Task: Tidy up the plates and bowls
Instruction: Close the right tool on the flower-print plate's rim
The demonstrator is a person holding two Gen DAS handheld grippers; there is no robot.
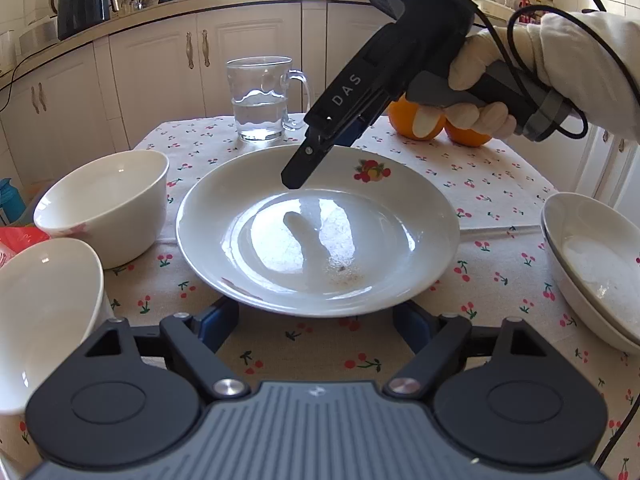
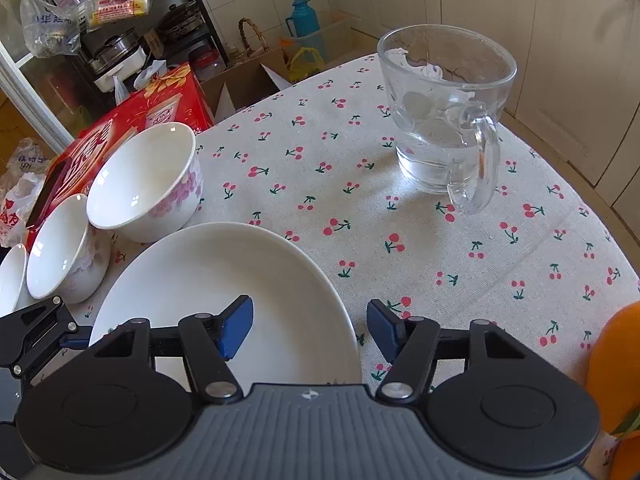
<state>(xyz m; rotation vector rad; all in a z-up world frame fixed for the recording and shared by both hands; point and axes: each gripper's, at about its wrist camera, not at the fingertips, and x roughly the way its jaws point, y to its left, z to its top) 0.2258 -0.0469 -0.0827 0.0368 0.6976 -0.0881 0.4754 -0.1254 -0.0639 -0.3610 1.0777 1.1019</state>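
A large white plate (image 1: 256, 280) with a fruit print lies mid-table. My left gripper (image 1: 316, 322) is open, its blue pads either side of the plate's near rim, at or just under it. My right gripper (image 2: 310, 326) is open and empty, hovering over the plate's far rim (image 2: 224, 272); its body shows in the left wrist view (image 1: 304, 164). White bowls stand left of the plate: one upright (image 1: 108, 208), one nearer (image 1: 44, 312); the right wrist view shows three (image 2: 148, 184), (image 2: 60, 248), (image 2: 10, 280). Stacked plates (image 1: 592, 264) lie at the right.
A glass mug of water (image 1: 260, 100) stands behind the plate, also in the right wrist view (image 2: 444, 112). Two oranges (image 1: 416, 120) lie at the back right. A red box (image 2: 120, 128) sits off the table's left edge. The cherry tablecloth (image 2: 360, 208) covers the table.
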